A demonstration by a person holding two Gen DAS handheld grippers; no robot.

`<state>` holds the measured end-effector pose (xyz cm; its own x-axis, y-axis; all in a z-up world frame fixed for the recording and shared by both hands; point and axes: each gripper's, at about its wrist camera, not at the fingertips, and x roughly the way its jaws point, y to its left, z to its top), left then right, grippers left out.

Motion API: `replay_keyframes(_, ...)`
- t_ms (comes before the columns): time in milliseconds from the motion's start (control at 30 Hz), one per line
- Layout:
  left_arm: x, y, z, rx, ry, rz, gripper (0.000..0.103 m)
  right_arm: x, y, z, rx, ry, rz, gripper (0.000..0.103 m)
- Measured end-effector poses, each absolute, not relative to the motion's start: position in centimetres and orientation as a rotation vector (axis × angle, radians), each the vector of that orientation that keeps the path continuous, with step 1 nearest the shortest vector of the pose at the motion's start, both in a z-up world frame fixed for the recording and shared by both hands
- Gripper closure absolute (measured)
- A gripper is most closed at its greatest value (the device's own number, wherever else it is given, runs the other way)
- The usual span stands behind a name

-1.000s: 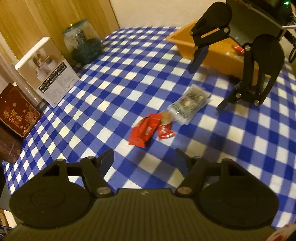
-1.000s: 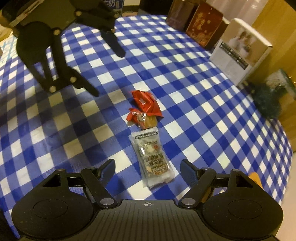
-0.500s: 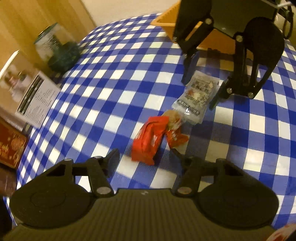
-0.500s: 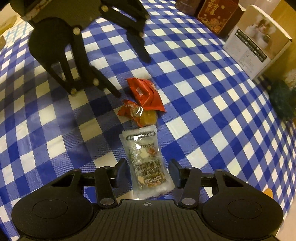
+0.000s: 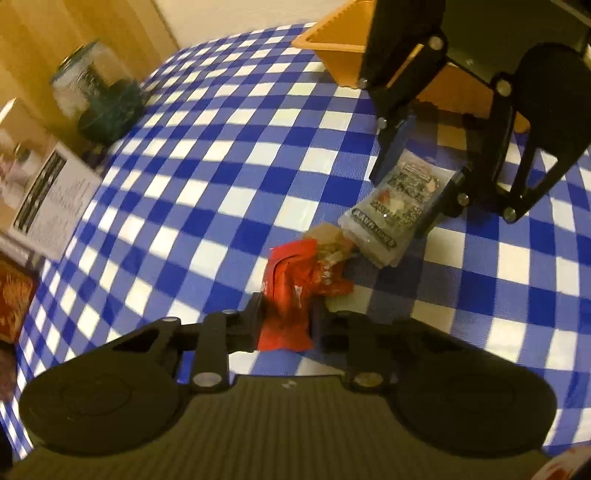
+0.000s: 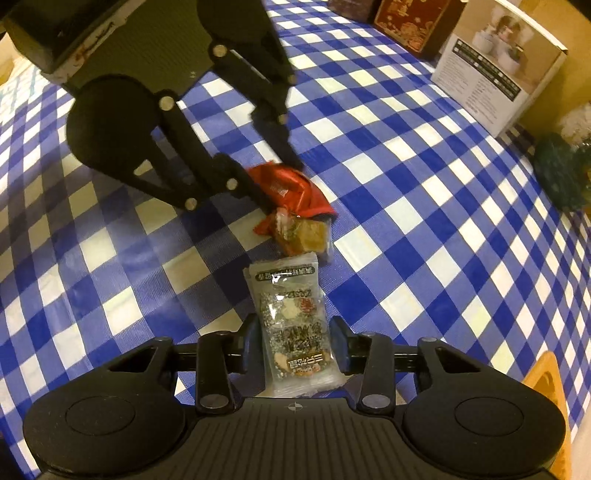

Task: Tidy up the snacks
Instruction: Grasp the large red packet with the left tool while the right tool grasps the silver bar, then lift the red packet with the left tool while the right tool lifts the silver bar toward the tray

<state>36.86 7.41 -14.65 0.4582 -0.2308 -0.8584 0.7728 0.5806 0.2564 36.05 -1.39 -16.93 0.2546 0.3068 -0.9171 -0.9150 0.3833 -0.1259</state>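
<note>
A red snack packet (image 5: 288, 295) lies on the blue-checked tablecloth, and my left gripper (image 5: 286, 317) is shut on its near end. Against it rests a small red-ended wrapper with a tan piece (image 5: 328, 251) inside. Beyond that lies a clear packet of mixed snacks (image 5: 399, 199). In the right wrist view, my right gripper (image 6: 295, 336) straddles this clear packet (image 6: 295, 332); its jaws are closing, and the pads meet the packet's two long edges. Farther off in that view, the left gripper (image 6: 277, 181) pinches the red packet (image 6: 291, 184).
An orange basket (image 5: 332, 44) stands at the far side of the table, behind the right gripper. A glass jar (image 5: 99, 92), a white printed box (image 5: 48, 199) and dark red boxes (image 6: 406, 22) line the table's edge by the wooden wall.
Both grippers came down over the snacks and narrowed. The left one closed onto the red packet, and the right one closed in around the clear packet.
</note>
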Motion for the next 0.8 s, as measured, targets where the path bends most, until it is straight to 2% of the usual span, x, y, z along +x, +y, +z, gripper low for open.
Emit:
replay_keyframes(333,32.8,10.0,-13.2,0.435,1.068,-0.468,0.081,34.0,-1.4,-16.1,-0.669,1.047,0.833,0.062)
replay_keyframes(567,28.6,10.5,-12.6,0.316,1.102,-0.411,0.079,30.0,-1.1,-14.8,-0.562,1.071,0.775,0.062)
replay_keyframes(633,27.5,10.3,-12.6,0.319,1.088,-0.4,0.072,28.7,-1.1,-14.6,-0.513,1.074,0.765,0.062)
replay_keyframes(667,27.0,10.0,-12.6,0.331,1.081,-0.392,0.064,28.1,-1.0,-14.6,-0.487,1.081,0.756,0.062)
replay_keyframes(800,25.4,9.5,-12.9,0.397,1.021,-0.374,0.064,25.9,-1.3,-14.8,-0.41,1.072,0.715,0.062)
